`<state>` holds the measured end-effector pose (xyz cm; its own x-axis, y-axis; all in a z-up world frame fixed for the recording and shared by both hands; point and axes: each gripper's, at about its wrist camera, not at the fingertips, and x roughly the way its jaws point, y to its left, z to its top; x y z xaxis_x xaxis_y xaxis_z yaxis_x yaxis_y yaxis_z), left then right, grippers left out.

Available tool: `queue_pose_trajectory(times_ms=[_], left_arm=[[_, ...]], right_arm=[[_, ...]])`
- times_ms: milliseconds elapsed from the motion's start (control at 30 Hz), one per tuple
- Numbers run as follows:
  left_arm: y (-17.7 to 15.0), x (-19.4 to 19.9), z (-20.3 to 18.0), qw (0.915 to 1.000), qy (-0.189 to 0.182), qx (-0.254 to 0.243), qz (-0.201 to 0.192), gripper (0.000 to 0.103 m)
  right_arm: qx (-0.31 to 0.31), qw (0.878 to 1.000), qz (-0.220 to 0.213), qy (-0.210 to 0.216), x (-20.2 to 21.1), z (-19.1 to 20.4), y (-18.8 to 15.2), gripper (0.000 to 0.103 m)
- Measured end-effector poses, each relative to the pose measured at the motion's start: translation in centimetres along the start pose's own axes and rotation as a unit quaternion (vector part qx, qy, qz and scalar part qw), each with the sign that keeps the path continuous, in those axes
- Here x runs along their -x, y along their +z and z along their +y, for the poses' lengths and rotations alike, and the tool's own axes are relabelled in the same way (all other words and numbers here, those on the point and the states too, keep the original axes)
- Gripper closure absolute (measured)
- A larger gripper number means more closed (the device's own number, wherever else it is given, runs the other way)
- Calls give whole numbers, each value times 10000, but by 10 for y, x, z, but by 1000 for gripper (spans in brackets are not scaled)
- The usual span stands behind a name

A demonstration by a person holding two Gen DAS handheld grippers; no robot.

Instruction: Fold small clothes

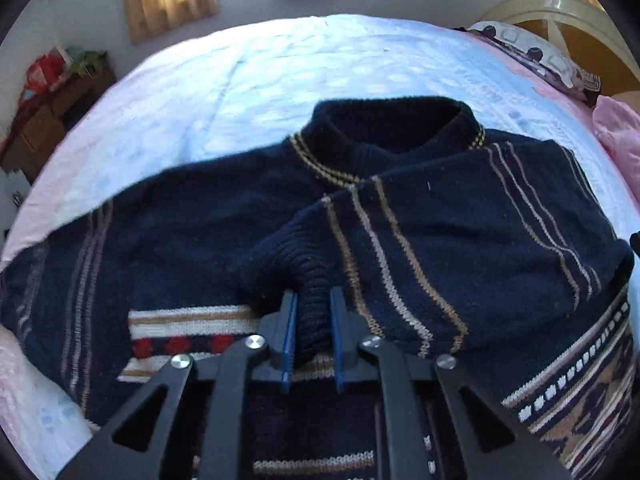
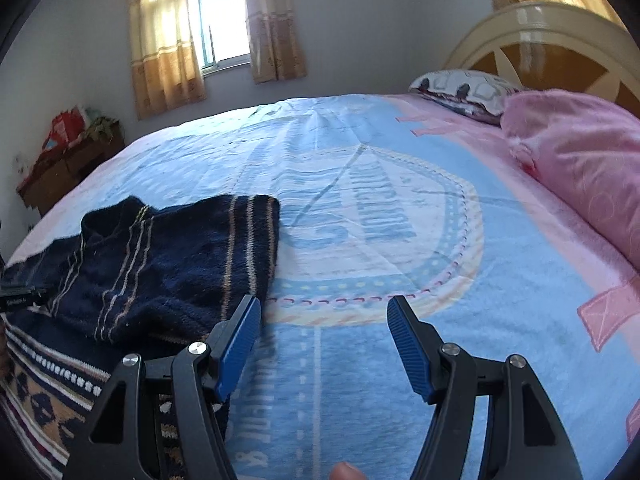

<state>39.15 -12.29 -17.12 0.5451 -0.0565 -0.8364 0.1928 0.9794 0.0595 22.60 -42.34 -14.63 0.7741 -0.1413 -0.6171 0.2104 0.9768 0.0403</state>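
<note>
A navy knit sweater (image 1: 200,232) with tan stripes lies flat on the bed, collar away from me. Its right sleeve is folded across the chest. My left gripper (image 1: 312,292) is shut on that sleeve's ribbed cuff (image 1: 316,320), which fills the gap between the blue pads just above the patterned hem band. In the right wrist view the same sweater (image 2: 160,272) lies at the left. My right gripper (image 2: 324,300) stands open over bare sheet beside the sweater's folded edge, with nothing between its fingers.
The blue and pink printed bedsheet (image 2: 400,208) stretches far and right. A pink pillow (image 2: 580,168) and a patterned pillow (image 2: 464,88) lie by the cream headboard (image 2: 540,40). A wooden nightstand (image 2: 68,168) stands at the far left. A person's fingertip (image 2: 346,470) shows at the bottom.
</note>
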Motion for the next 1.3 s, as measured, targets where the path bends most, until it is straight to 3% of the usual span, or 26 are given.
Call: queue_pose_trajectory(times_ms=[167, 267, 367, 467, 500, 567, 633, 667, 800, 833, 967, 1067, 1167, 1300], left_arm=[[6, 26, 16, 9993, -68, 178, -324, 88], [5, 23, 20, 9995, -48, 141, -277, 88], [4, 8, 17, 9998, 26, 132, -135, 81], [2, 0, 16, 9995, 215, 232, -84, 71], [1, -2, 17, 9993, 234, 282, -53, 69], [-2, -2, 19, 9990, 299, 332, -51, 57], [-7, 2, 22, 9987, 399, 309, -121, 45], [-8, 3, 23, 9985, 450, 283, -143, 41], [-12, -1, 32, 9981, 492, 355, -111, 34], [-11, -3, 34, 9979, 508, 383, -100, 32], [-11, -7, 34, 9971, 533, 529, -122, 31], [-16, -5, 36, 9967, 557, 561, -210, 26], [-21, 2, 42, 9968, 372, 634, -298, 25], [-26, 10, 51, 9952, 519, 675, -491, 16]], right_arm=[[246, 9996, -133, -56, 5, 9, 1, 36], [393, 9989, -242, -13, 10, 14, 1, 36], [663, 9956, -380, 551, 21, 30, 2, 36], [882, 9827, -80, 1626, 20, 54, -3, 36], [1036, 9800, 86, 1695, 16, 63, -7, 36], [1319, 9794, 369, 1486, 8, 76, -13, 36], [1383, 9753, 667, 1588, 1, 79, -17, 36], [1333, 9758, 628, 1616, 4, 77, -16, 36], [984, 9810, -254, 1653, 39, 65, 13, 36], [883, 9815, -254, 1678, 38, 64, 19, 36], [427, 9798, 417, 1910, 1, 63, 29, 36], [262, 9723, 1313, 1916, -33, 65, 11, 36], [627, 9743, 1330, 1704, -28, 73, 1, 36], [680, 9779, 1140, 1618, -7, 89, 15, 36]])
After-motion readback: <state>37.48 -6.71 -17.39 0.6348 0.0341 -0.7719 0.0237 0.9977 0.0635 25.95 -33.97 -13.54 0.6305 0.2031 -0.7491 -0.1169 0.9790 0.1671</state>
